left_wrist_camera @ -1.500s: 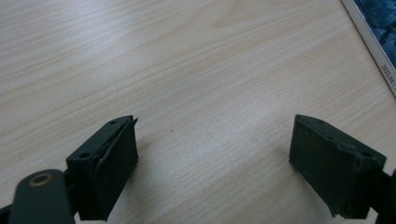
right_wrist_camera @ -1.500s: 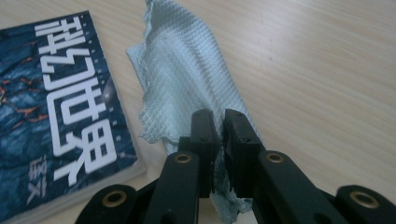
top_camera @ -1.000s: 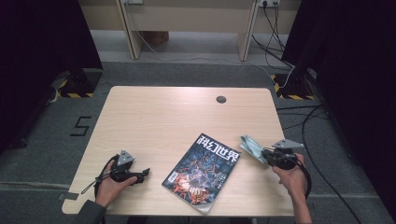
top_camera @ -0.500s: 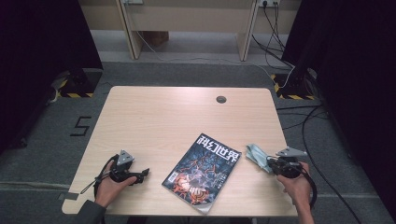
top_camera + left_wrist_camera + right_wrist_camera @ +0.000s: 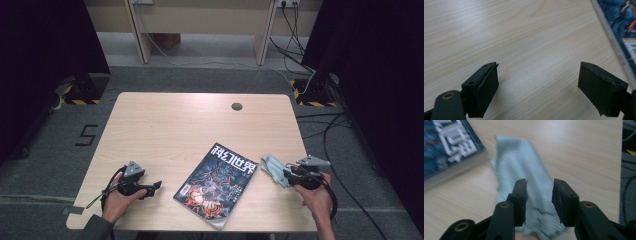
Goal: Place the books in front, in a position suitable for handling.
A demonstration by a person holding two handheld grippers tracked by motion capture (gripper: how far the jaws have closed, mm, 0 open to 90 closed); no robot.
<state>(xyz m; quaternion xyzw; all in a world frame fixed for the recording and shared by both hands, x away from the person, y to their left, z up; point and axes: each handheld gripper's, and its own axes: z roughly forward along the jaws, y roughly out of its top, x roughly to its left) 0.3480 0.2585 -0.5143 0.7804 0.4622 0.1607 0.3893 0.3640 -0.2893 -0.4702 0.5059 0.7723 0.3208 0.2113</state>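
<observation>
- As my right claw [image 5: 539,200] lets go, its jaws have just been opening and now stand parted over the pale grey-green cloth [image 5: 524,182], which lies between them but is no longer pinched
- Seen from the high view, the cloth [image 5: 274,167] rests crumpled on the wooden table [image 5: 165,130], just ahead of the right claw [image 5: 287,174] and close beside the near-right corner of the magazine [image 5: 217,184]
- I judge the set-down of the cloth as done; the magazine lies closed and flat to the claw's left, untouched
- Over on the other side, my left claw [image 5: 537,85] is released too, jaws wide apart above bare tabletop with nothing between them, the magazine's edge [image 5: 621,42] off to its right
- From above, the left claw [image 5: 150,186] sits well apart from the cloth, parked on the table near the person's edge
- Left to do, as I read it: draw the right claw back clear of the cloth, then whatever follows with the magazine
</observation>
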